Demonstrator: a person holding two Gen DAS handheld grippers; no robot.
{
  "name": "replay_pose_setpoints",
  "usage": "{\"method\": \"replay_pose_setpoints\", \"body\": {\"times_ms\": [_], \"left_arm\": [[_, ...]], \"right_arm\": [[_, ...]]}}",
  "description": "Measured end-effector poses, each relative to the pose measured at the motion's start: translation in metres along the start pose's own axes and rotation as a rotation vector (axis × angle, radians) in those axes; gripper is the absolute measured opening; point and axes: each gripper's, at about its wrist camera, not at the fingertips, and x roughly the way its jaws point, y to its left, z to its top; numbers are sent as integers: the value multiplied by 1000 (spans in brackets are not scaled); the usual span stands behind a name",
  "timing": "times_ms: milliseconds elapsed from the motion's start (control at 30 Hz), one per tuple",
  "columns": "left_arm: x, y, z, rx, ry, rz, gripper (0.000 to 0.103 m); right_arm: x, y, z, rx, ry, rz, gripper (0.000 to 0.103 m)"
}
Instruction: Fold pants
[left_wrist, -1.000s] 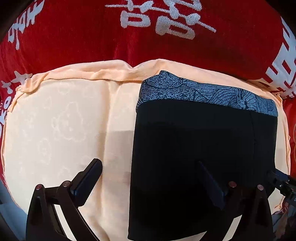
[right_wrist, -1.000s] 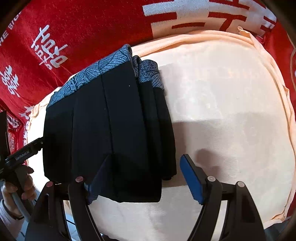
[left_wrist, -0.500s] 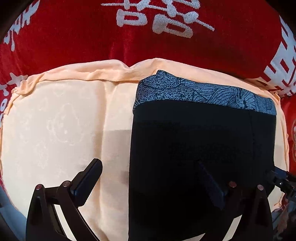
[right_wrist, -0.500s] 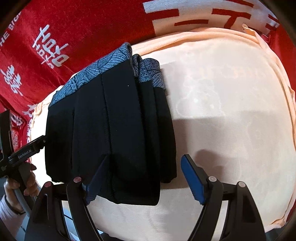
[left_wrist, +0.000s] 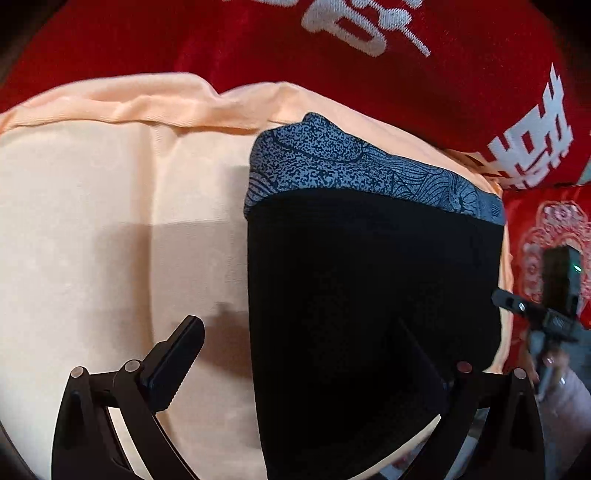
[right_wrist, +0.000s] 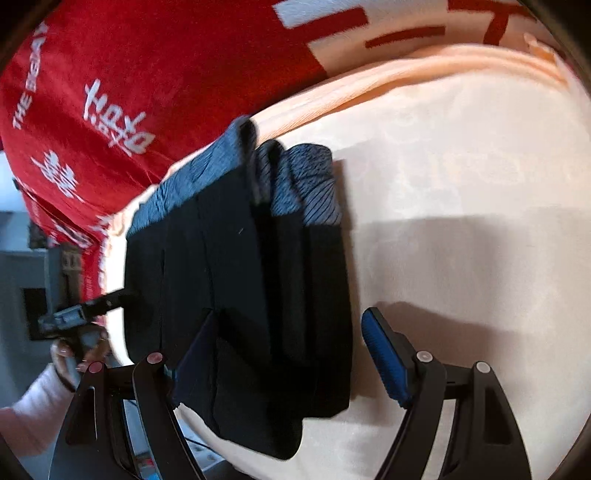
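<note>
The black pants (left_wrist: 369, 280) lie folded into a compact rectangle on a peach sheet (left_wrist: 110, 229), their grey-blue patterned waistband (left_wrist: 332, 166) at the far end. In the right wrist view the pants (right_wrist: 240, 288) show stacked layers. My left gripper (left_wrist: 299, 354) is open and empty; its left finger is over the sheet and its right finger over the pants' near end. My right gripper (right_wrist: 288, 354) is open and empty, straddling the pants' near right edge. Each gripper shows in the other's view, at the pants' far side (left_wrist: 532, 314) (right_wrist: 85, 310).
A red blanket (left_wrist: 332, 55) with white lettering lies behind the sheet. The sheet's folded hem (left_wrist: 147, 107) runs along the far edge. The bed's edge and a grey room (right_wrist: 22, 280) show at the left of the right wrist view.
Both grippers have stayed open and have drawn back and swung slightly; the pants sit a little further off in both views. The pants have not moved.
</note>
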Motion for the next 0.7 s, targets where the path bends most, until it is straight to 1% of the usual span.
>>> {"method": "replay_pose_setpoints", "body": {"times_ms": [67, 133, 300, 400, 467, 500, 533, 567, 600, 633, 700], "left_arm": [[7, 2, 4, 6, 18, -42, 103], [14, 1, 8, 14, 22, -64, 103], [29, -14, 11, 13, 22, -102, 103], [31, -19, 12, -3, 2, -79, 103], [29, -23, 9, -11, -20, -59, 102], [27, -24, 8, -14, -29, -63, 93], [25, -28, 6, -16, -39, -64, 88], [21, -32, 5, -7, -53, -54, 85], [18, -34, 4, 1, -62, -45, 80], [15, -38, 3, 5, -70, -34, 77], [10, -44, 1, 4, -85, -7, 74]], "right_arm": [[7, -4, 3, 1, 23, 44, 82], [13, -6, 6, -2, 37, 110, 82], [23, -6, 15, 11, 32, 163, 85], [23, -6, 15, 28, 27, 151, 83], [22, -3, 14, 29, 23, 125, 79], [22, -3, 14, 33, 25, 121, 73], [21, -2, 14, 39, 25, 124, 66], [19, -1, 13, 42, 21, 130, 63], [18, 0, 13, 40, 18, 133, 58], [15, 1, 12, 40, 14, 138, 54], [11, 2, 12, 62, 6, 166, 49]]}}
